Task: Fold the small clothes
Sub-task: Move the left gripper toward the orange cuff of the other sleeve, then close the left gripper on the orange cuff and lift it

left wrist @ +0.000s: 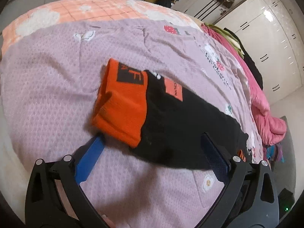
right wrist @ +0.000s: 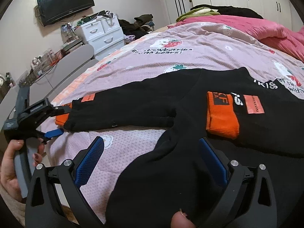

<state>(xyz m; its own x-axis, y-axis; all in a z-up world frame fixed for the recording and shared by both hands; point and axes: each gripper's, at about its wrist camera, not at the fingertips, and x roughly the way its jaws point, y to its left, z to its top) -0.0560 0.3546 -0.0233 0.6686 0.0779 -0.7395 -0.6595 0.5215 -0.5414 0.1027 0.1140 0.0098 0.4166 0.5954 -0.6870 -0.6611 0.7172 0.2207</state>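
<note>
Two grippers, left gripper (left wrist: 152, 144) and right gripper (right wrist: 151, 148), gape wide over a soft, limp black sweatshirt (right wrist: 161, 102); its thick ribbed orange cuff (left wrist: 121, 104) looks the firmest place to pinch.

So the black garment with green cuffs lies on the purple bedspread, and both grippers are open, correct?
Not quite: the cuffs are orange, not green, as the right wrist view shows. The black garment does lie on the purple bedspread, and the left gripper and right gripper are open.

Black sweatshirt (right wrist: 190, 98) with orange cuffs (right wrist: 221, 114), spread flat on the bed, one sleeve folded over the body
</note>
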